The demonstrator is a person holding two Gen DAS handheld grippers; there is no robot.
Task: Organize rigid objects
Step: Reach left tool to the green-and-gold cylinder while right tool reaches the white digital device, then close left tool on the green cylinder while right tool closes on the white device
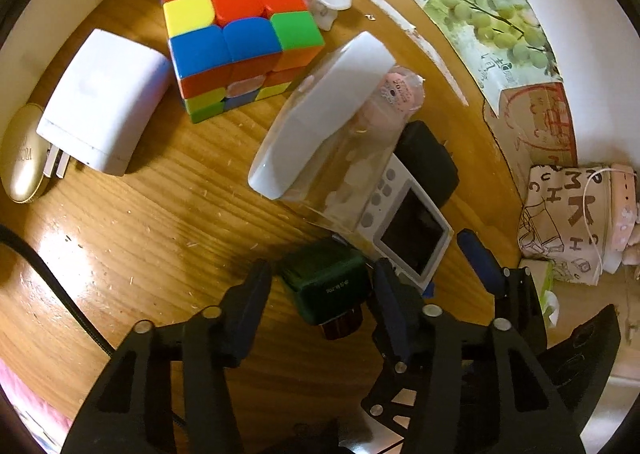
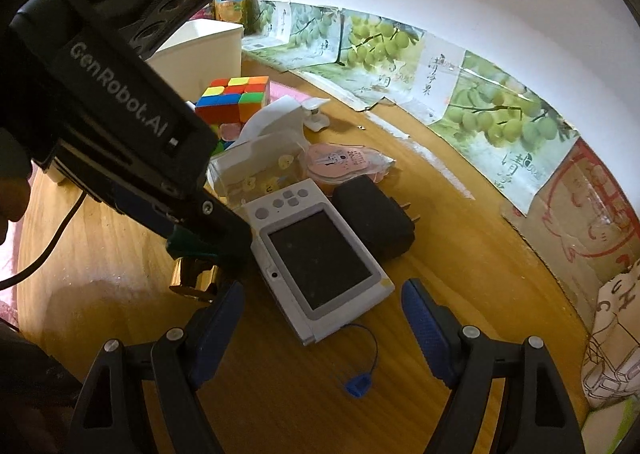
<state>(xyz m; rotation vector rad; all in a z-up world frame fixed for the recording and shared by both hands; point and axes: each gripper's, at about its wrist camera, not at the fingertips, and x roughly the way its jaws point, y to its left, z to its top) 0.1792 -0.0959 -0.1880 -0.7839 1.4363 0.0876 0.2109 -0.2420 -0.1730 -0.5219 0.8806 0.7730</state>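
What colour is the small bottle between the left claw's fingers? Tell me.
Dark green bottle with a gold cap, clearest in the left wrist view.

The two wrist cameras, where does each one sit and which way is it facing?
Left wrist: on the left gripper, angled steeply down at the dark green bottle with a gold cap between its fingers; the right gripper shows too.
Right wrist: on the right gripper, angled down at the white handheld device with a dark screen; the left gripper crosses its left side.
Shared: bottle, device, multicoloured puzzle cube, black plug adapter, wooden table.
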